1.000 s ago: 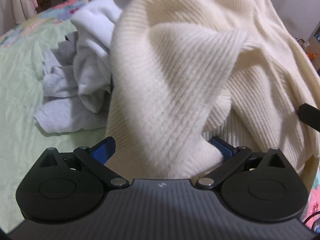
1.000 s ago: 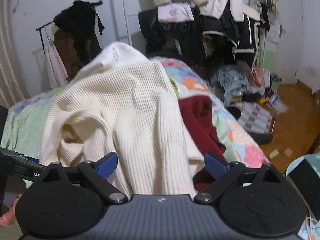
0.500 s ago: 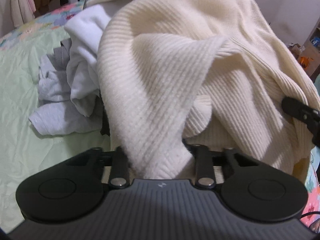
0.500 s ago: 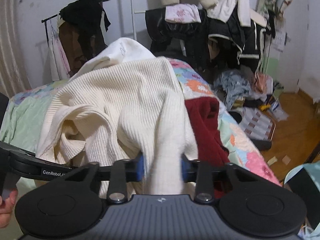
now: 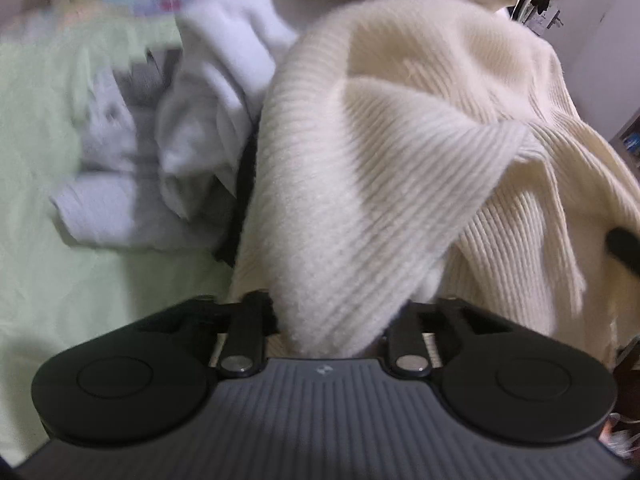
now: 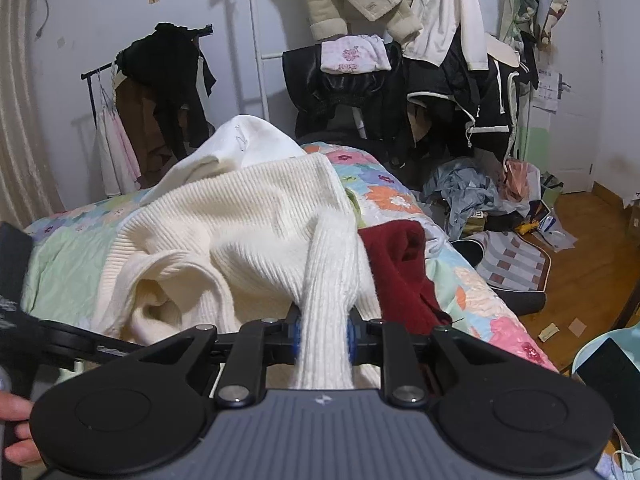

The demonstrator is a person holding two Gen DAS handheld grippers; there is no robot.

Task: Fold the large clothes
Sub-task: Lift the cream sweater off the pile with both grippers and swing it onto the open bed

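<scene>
One cream sweater lies heaped on the bed, gripped at two places. The left gripper, jaws just drawn nearly together, pinches one fold; the right gripper, jaws narrow, clamps one bunched strip. One grey garment lies left, one red garment right.

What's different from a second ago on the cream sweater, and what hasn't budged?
Both grippers took hold: the left gripper and right gripper stood open around folds of the cream sweater; their jaws have just been closing and now each pinches the knit. The pinched folds are drawn up taut. Unchanged: the grey clothes, the dark red garment and the bedspread.
</scene>
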